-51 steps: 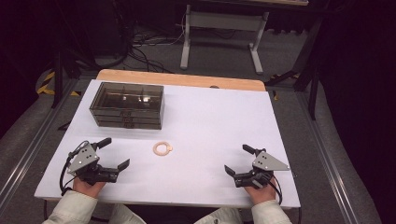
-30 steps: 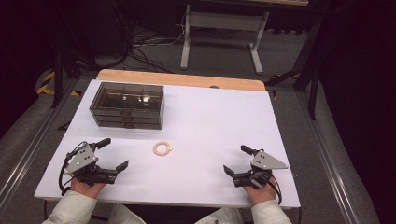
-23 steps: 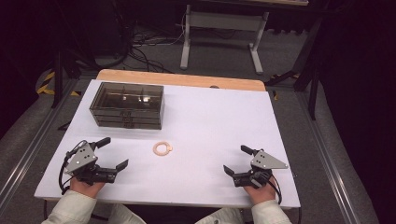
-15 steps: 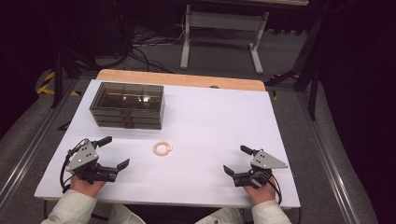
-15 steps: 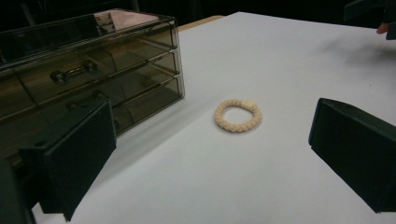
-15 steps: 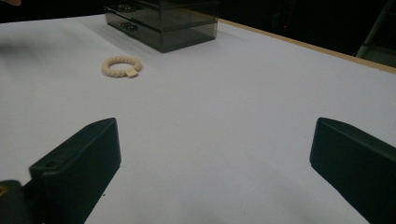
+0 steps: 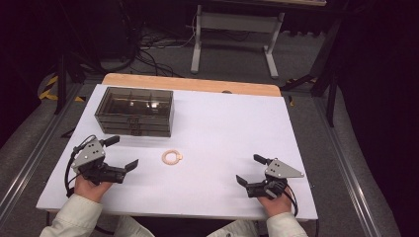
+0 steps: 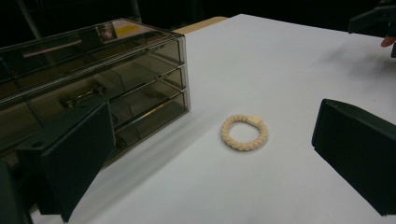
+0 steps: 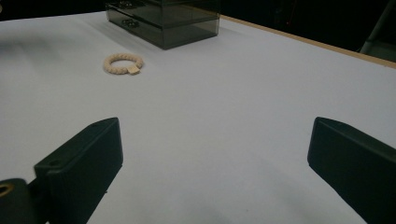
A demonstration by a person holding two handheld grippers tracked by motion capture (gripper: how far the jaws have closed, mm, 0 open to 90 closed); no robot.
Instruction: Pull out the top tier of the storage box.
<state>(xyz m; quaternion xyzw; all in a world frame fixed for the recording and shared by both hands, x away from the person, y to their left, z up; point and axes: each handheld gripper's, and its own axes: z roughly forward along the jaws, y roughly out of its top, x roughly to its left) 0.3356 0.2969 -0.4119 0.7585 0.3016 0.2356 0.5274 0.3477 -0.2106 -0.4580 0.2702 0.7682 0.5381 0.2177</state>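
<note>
While both grippers rest low near the table's (image 7: 222, 113) front edge, the braided ring (image 7: 171, 157) lies flat between them, just before the smoky drawer box (image 7: 134, 111). The left gripper (image 7: 122, 153) has its fingers spread and empty, nearer the ring; the right gripper (image 7: 249, 170) likewise gapes, well apart from it.

No readable txt, labels, brands or nos. anywhere. Small tag on the bracelet (image 8: 244, 132) is blank at this res. Drawer box (image 7: 134, 111) and both grippers carry no legible marks.
</note>
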